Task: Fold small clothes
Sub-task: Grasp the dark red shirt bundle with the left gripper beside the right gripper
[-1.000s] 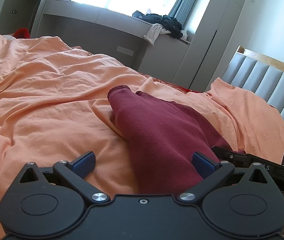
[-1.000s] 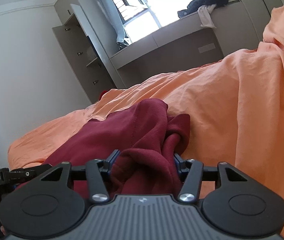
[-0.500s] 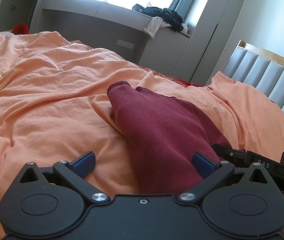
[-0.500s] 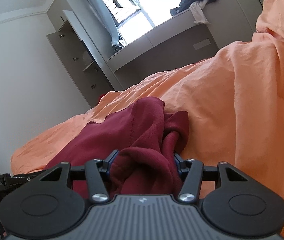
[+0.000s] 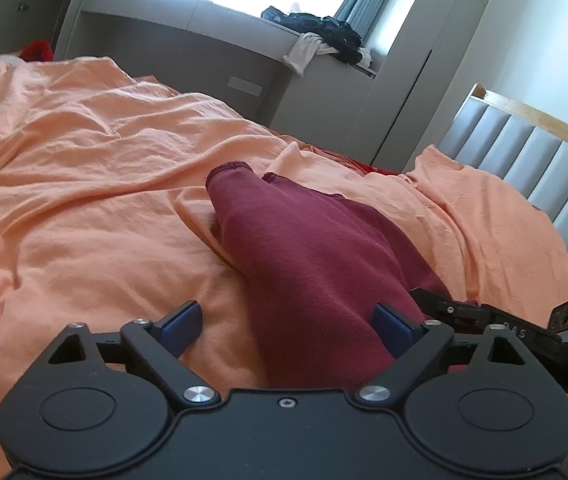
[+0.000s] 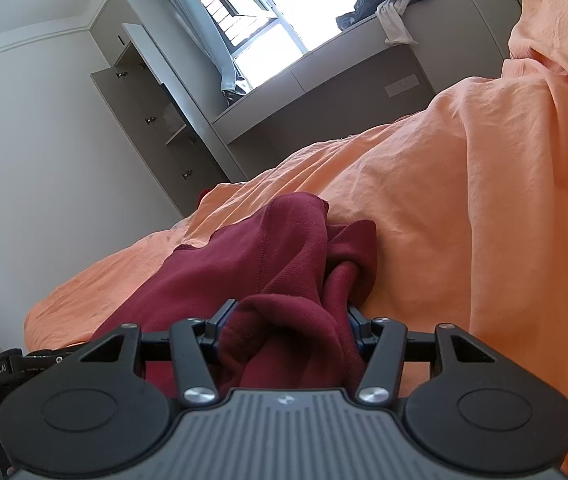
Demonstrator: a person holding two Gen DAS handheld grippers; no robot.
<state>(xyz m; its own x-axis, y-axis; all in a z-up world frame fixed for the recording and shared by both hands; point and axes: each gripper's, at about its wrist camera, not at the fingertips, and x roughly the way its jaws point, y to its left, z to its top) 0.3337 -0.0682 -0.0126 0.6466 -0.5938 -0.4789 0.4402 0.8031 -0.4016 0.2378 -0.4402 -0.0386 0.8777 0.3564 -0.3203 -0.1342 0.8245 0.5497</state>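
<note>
The dark red garment (image 5: 316, 264) lay bunched on the orange bed sheet (image 5: 84, 184), not folded yet. The right gripper (image 6: 284, 320) pinched a clump of it. The left gripper (image 5: 284, 320) was wide apart around it.

The garment (image 5: 316, 264) is ribbed, matt maroon knit cloth. The bedsheet (image 5: 84, 184) is crinkled, matt orange cotton. At two o'clock, the headboard (image 5: 524, 148) shows smooth padded panels under a wood rail.
</note>
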